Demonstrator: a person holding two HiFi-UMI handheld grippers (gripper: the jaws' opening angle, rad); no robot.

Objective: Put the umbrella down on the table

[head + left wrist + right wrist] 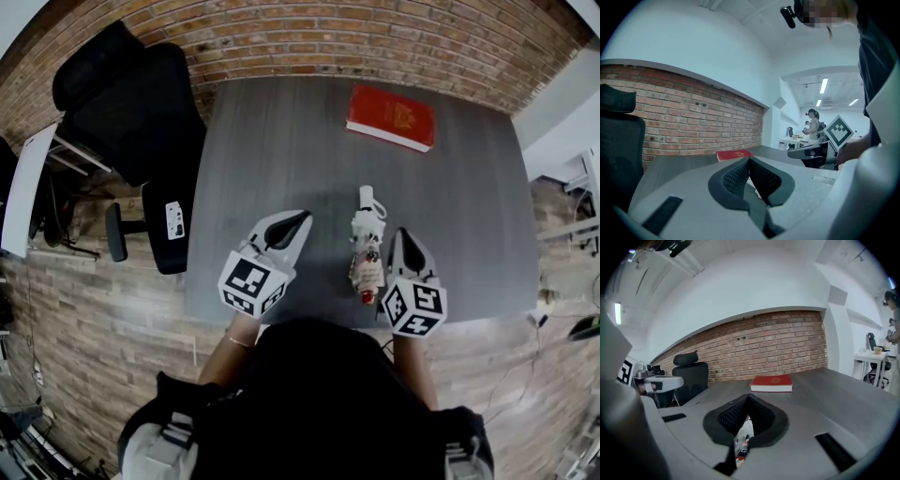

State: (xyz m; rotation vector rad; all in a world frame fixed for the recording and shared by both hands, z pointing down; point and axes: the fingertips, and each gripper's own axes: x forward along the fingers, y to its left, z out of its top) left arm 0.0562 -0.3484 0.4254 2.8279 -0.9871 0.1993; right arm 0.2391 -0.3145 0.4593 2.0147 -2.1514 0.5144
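The folded umbrella (367, 246) is lying flat on the grey table (281, 141). It is just to the left of the right gripper (405, 234) and to the right of the left gripper (302, 217), and its white end is reaching a little past both sets of tips. Only the head view is showing this side-by-side layout.

The right gripper view is showing its jaws meeting at the tips and pinching nothing. A strip of the umbrella's patterned fabric is showing through the slit under them, lower than the jaws. The left gripper view is showing its jaws meeting at the tips too, also empty. A pale sliver is showing through the gap, but I cannot tell what it is.

A red book (391, 117) is lying well ahead of both grippers, and all three views are catching it. A black office chair (131, 103) is standing off to the left of the left gripper. Only the left gripper view is taking in a distant person, off to its right.
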